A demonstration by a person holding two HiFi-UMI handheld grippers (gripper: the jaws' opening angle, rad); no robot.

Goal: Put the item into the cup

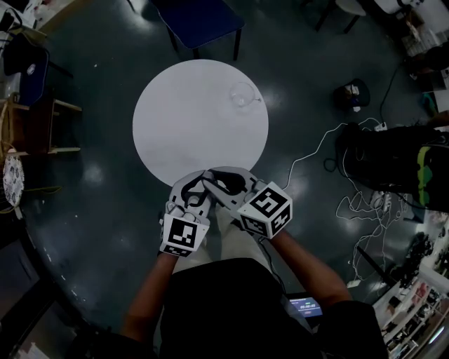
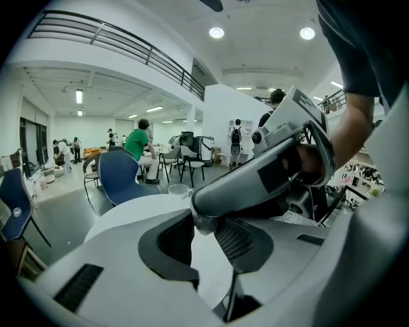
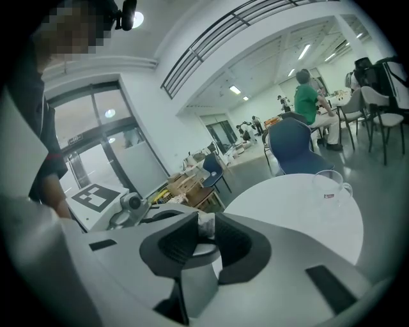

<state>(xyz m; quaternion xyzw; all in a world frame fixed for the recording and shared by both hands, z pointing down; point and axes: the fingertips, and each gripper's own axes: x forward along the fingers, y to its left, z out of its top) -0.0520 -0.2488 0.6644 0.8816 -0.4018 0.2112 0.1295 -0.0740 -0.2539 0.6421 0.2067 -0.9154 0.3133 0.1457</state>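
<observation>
A clear cup [image 1: 243, 95] stands on the far right part of the round white table [image 1: 175, 133]; it also shows as the cup [image 2: 179, 190] and the cup [image 3: 332, 185]. My two grippers meet over the table's near edge. A small white crumpled item [image 3: 206, 223] sits pinched between the pads of my right gripper [image 3: 206, 231]. In the left gripper view the right gripper's jaws cross in front, and the item [image 2: 204, 223] lies in the gap of my left gripper [image 2: 206, 235], whose pads stand apart from it. In the head view the left gripper [image 1: 200, 188] and right gripper [image 1: 212, 184] touch tip to tip.
A blue chair [image 1: 200, 21] stands beyond the table and a wooden chair [image 1: 42, 126] to its left. White cables [image 1: 351, 203] and dark bags [image 1: 393, 165] lie on the floor to the right. People sit and walk among chairs far off in the hall.
</observation>
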